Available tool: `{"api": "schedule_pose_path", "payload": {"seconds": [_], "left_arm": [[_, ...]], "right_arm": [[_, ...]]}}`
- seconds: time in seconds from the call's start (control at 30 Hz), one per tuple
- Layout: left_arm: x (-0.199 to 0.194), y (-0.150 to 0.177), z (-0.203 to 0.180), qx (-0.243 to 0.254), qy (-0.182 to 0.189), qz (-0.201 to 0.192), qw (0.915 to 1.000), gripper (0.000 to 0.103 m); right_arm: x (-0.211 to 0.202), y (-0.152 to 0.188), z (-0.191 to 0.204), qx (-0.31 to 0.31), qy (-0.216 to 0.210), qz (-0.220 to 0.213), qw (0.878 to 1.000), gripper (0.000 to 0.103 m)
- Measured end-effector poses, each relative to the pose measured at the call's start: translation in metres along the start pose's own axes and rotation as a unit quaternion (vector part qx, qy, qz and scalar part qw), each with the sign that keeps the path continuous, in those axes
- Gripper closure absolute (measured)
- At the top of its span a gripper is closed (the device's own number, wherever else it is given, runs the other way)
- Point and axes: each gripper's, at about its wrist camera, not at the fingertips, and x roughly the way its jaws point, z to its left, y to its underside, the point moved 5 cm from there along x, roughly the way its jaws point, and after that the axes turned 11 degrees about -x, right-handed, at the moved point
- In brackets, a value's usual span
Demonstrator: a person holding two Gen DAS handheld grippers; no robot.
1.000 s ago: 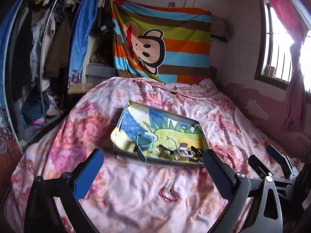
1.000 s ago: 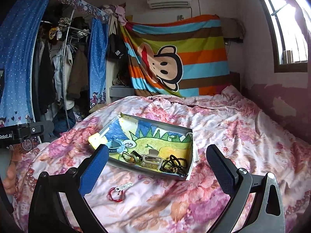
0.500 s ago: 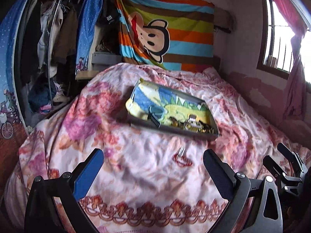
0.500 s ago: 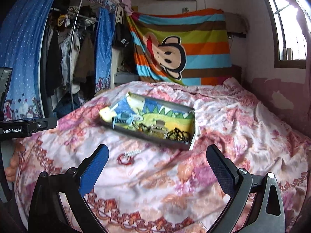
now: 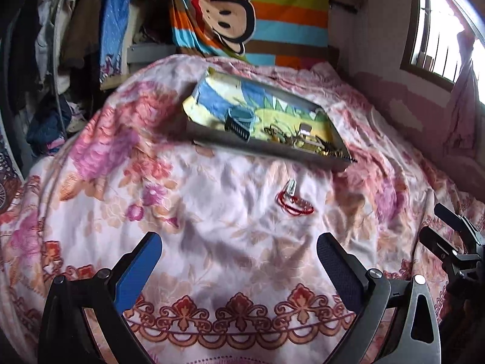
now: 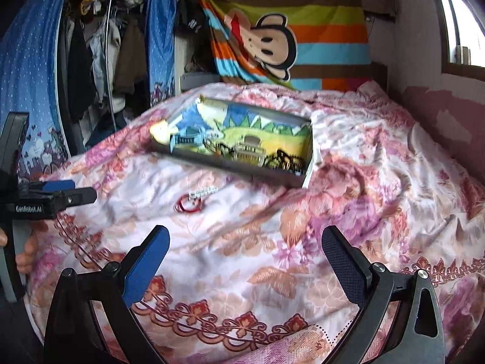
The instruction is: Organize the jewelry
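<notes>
A shallow grey tray (image 5: 260, 148) (image 6: 230, 165) lined with a cartoon-print cloth lies on the floral bedspread; it holds a teal hair clip (image 5: 239, 119), a silver clip and several dark bracelets (image 6: 285, 159). A red string bracelet with a silver piece (image 5: 292, 201) (image 6: 191, 203) lies loose on the bedspread in front of the tray. My left gripper (image 5: 239, 257) is open and empty, well short of the red bracelet. My right gripper (image 6: 245, 251) is also open and empty, back from the tray.
The floral bedspread (image 5: 197, 212) covers the bed to its near edge. A clothes rack (image 6: 100, 60) and blue curtain stand at the left, a striped monkey blanket (image 6: 288, 39) hangs at the back, and a window (image 5: 439, 30) is at the right. A hand (image 6: 25, 254) holds the other gripper's handle.
Both grippers have pulled back toward the foot of the bed, so the tray and red bracelet look farther away. Both stay open and empty.
</notes>
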Motion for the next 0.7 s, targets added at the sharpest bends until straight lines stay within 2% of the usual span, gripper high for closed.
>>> {"api": "schedule_pose_path", "payload": {"seconds": [0.2, 0.53, 0.6, 0.7], "left_arm": [[0.031, -0.006, -0.001, 0.007, 0.015, 0.039, 0.9991, 0.0], [0.077, -0.031, -0.018, 0.017, 0.074, 0.077, 0.9941, 0.001], [0.085, -0.036, -0.022, 0.02, 0.089, 0.082, 0.9924, 0.005], [0.097, -0.039, -0.027, 0.027, 0.107, 0.094, 0.9895, 0.013]], "right_arm": [[0.028, -0.002, -0.015, -0.011, -0.018, 0.026, 0.999, 0.004], [0.079, -0.002, 0.006, -0.01, -0.115, 0.046, 0.992, 0.005], [0.087, -0.002, 0.012, -0.016, -0.127, 0.048, 0.991, 0.005], [0.1, -0.004, 0.024, -0.03, -0.142, 0.057, 0.988, 0.013]]}}
